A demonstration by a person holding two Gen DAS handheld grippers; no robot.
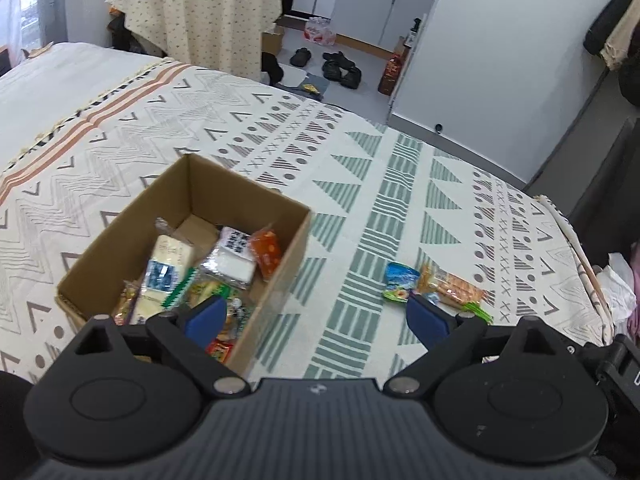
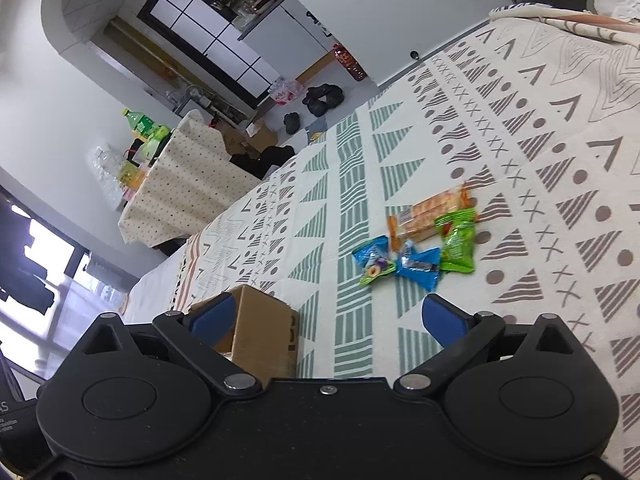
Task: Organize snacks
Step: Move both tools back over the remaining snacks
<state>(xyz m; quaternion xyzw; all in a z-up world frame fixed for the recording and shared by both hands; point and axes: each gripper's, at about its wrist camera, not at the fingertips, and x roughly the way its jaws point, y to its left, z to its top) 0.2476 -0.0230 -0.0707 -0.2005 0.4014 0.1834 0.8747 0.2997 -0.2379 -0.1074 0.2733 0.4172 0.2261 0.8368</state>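
Closest to us, the left gripper [image 1: 316, 320] has its jaws wide apart with nothing between them. One blue pad [image 1: 208, 314] hangs over the near end of the cardboard box [image 1: 120, 220], and the other sits just in front of the loose snacks. The right gripper [image 2: 328, 316] also has its jaws wide apart and empty.

The box stands on the bed [image 1: 360, 184], which has a patterned cover. The box is open on top and has many snack packs inside, like an orange pack [image 1: 267, 251] by the right wall and a white pack [image 1: 236, 258] beside it.

A little farther to the right, four snacks lie together on the bed cover, apart from the box: a blue and green pack [image 2: 374, 260], a blue pack [image 2: 420, 268], a green pack [image 2: 458, 242] and a long orange cracker pack [image 2: 432, 212].

Far off past the bed stands a small table with a dotted cloth [image 1: 200, 12]. Dark shoes [image 1: 340, 66] lie on the floor.
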